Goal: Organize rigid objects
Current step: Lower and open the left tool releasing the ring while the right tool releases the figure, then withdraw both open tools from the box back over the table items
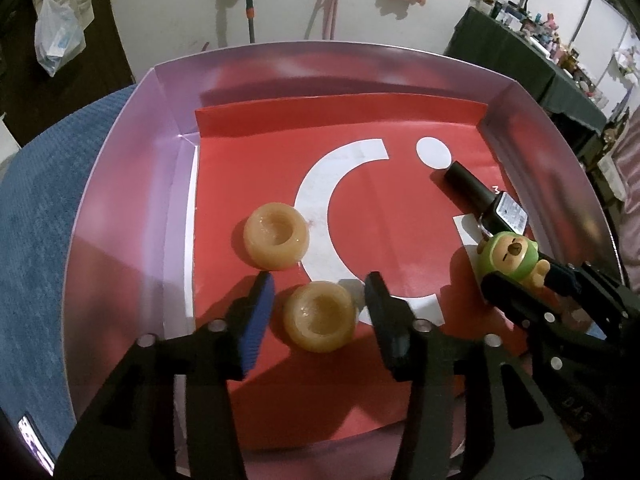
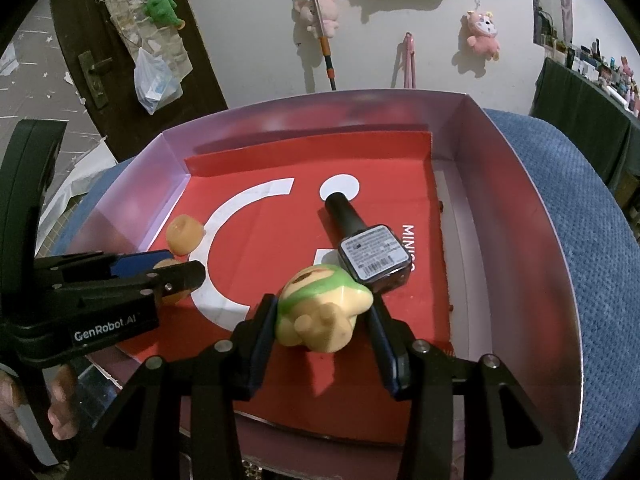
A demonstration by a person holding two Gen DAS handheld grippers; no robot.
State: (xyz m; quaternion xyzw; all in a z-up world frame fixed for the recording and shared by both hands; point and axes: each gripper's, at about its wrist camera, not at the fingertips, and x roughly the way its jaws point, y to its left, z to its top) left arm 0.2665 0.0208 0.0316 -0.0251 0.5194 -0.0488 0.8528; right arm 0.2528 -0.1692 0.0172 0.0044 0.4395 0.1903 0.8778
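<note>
Left claw astride waxy amber ring, right claw gripping glossy figurine

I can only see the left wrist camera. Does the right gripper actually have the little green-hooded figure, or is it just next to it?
Observer: The right wrist view shows the green-hooded figure between the right gripper fingers, and both pads seem to touch it.
Operator: Is it clear of the black bottle?
Observer: No, its hood appears to touch the labelled square base of the black bottle.
Operator: Any room further right?
Observer: Yes, a bare strip of floor runs between the red sheet and the right wall of the box.
</note>
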